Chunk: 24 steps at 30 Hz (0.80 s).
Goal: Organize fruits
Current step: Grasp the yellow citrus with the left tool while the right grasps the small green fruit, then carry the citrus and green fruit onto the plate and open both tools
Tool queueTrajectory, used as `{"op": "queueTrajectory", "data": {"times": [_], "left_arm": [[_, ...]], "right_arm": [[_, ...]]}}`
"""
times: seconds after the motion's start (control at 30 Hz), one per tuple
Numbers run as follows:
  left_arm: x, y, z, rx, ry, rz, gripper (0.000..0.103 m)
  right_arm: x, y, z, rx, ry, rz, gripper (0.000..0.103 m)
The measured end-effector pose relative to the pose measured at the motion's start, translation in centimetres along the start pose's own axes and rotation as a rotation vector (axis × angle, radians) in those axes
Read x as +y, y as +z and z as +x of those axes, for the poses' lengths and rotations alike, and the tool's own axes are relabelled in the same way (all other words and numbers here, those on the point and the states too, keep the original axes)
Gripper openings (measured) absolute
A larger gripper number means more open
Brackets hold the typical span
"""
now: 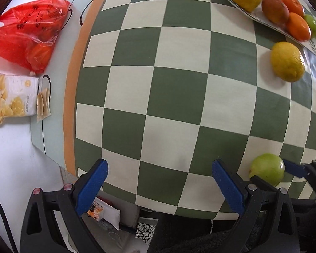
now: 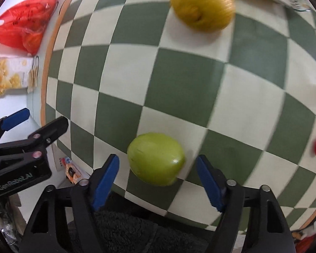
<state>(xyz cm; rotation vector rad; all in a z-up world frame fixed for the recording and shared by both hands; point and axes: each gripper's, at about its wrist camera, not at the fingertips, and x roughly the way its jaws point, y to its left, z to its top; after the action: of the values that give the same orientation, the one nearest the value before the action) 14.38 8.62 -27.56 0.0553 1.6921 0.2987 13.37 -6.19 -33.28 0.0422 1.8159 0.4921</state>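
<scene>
"GenRobot.AI" in pale letters on the black body of the left gripper (image 2: 44,126), lower left of right wrist view. Red plastic bag (image 1: 27,31), upper left, has dark print, unreadable. White snack packet (image 1: 10,99) has small text, too blurred to read.

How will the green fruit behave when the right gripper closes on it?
The green fruit looks round and glossy, so it may roll or slip sideways on the flat cloth. It seems firm, probably no squashing. The right gripper pads aren't touching it yet.
</scene>
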Motion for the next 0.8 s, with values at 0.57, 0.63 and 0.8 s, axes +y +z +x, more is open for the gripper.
{"op": "queueTrajectory", "data": {"times": [0.57,0.63,0.8], "left_arm": [[-13.3,12.3,-4.2,-0.012,-0.313,0.133,0.101],[-14.8,12.8,-3.3,-0.006,-0.3,0.169,0.101],[-17.4,13.4,-1.3,-0.001,-0.273,0.229,0.069]], "right_arm": [[-11.3,2.2,-6.9,-0.171,-0.103,0.185,0.065],[-12.7,3.2,-6.9,-0.157,-0.115,0.215,0.065],[-15.4,4.9,-6.8,-0.155,-0.129,0.248,0.065]]}}
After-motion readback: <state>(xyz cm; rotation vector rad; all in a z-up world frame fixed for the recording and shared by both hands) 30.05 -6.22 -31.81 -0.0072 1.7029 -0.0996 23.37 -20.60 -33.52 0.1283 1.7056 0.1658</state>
